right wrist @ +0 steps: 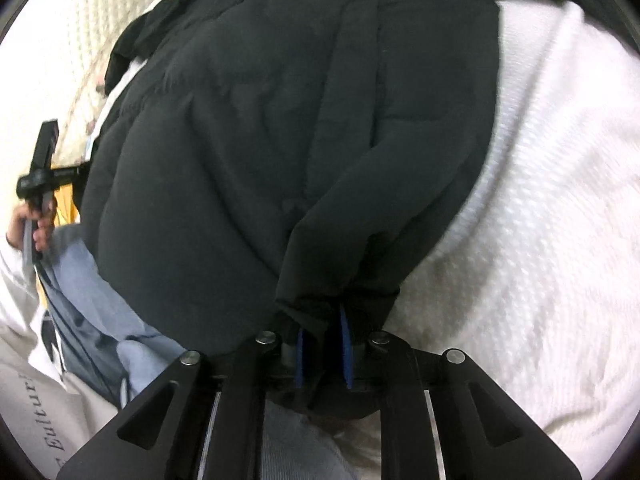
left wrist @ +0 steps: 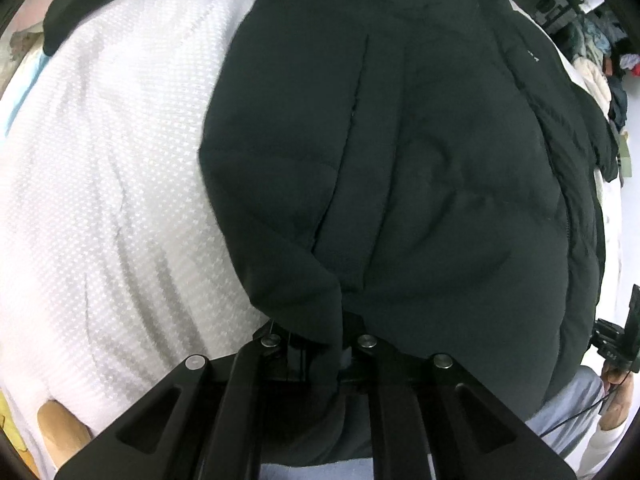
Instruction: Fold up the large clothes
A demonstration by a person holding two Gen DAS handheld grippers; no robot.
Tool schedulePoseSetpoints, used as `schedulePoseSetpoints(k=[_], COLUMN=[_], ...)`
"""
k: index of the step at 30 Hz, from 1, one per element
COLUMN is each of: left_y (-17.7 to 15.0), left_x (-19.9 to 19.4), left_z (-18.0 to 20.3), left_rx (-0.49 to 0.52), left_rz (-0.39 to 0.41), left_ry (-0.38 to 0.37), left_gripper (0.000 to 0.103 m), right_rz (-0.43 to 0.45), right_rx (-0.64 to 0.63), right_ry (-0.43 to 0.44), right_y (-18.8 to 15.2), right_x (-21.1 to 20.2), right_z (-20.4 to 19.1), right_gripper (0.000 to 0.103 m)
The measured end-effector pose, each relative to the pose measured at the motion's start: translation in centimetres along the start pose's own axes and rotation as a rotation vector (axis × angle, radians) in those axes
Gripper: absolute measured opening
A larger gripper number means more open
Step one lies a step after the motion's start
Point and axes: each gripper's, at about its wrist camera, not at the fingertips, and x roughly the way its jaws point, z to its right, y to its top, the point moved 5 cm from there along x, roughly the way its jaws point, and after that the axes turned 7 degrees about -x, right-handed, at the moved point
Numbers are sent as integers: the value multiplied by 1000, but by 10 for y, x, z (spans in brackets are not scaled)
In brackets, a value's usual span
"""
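A bed with a white textured cover [left wrist: 104, 184] fills the left of the left-wrist frame; a black padded jacket [left wrist: 400, 152] lies spread on it, centre-right.

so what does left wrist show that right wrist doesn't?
Only left wrist: a cluttered clothes pile far right, and the right tongs at the frame edge. Only right wrist: blue pads on the right tongs clamping fabric, a white printed shirt, and the left tongs. Both: the black padded jacket on the white textured cover, and blue jeans.
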Motion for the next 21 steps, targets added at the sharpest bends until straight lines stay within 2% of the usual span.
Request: schedulePoseSetpoints(k=[2, 4, 5, 7, 8, 9, 10, 13, 15, 18, 21], left_y=[-7, -14, -17, -26, -29, -32, -33, -34, -33, -35, -37], left_x=[-10, -22, -32, -46, -59, -67, -79, -112, -131, -164, -201], left_z=[-4, -7, -8, -5, -4, -4, -2, 3, 10, 32, 53], left_rx=[9, 28, 35, 44, 59, 68, 79, 92, 103, 130, 159], left_rz=[19, 46, 63, 91, 120, 140, 172, 255, 303, 393, 487], left_ry=[-4, 4, -2, -14, -20, -25, -33, -61, -87, -123, -170], left_gripper=[9, 9, 13, 28, 46, 64, 69, 75, 84, 84, 86], right_rz=[14, 31, 44, 77, 96, 121, 148, 218, 272, 376, 475], right_rx=[14, 27, 34, 32, 31, 32, 30, 16, 4, -5, -14], right_ry=[-18, -36, -41, -60, -74, -89, -104, -149, -183, -217, -257], right_y=[-3, -7, -8, -10, -13, -15, -14, -16, -10, -4, 3], right_x=[-12, -25, -33, -49, -57, -66, -73, -99, -113, -144, -173], right_z=[3, 1, 0, -6, -12, -17, -23, -43, -60, -76, -89], right_gripper=[17, 26, 28, 40, 45, 56, 62, 65, 68, 79, 82])
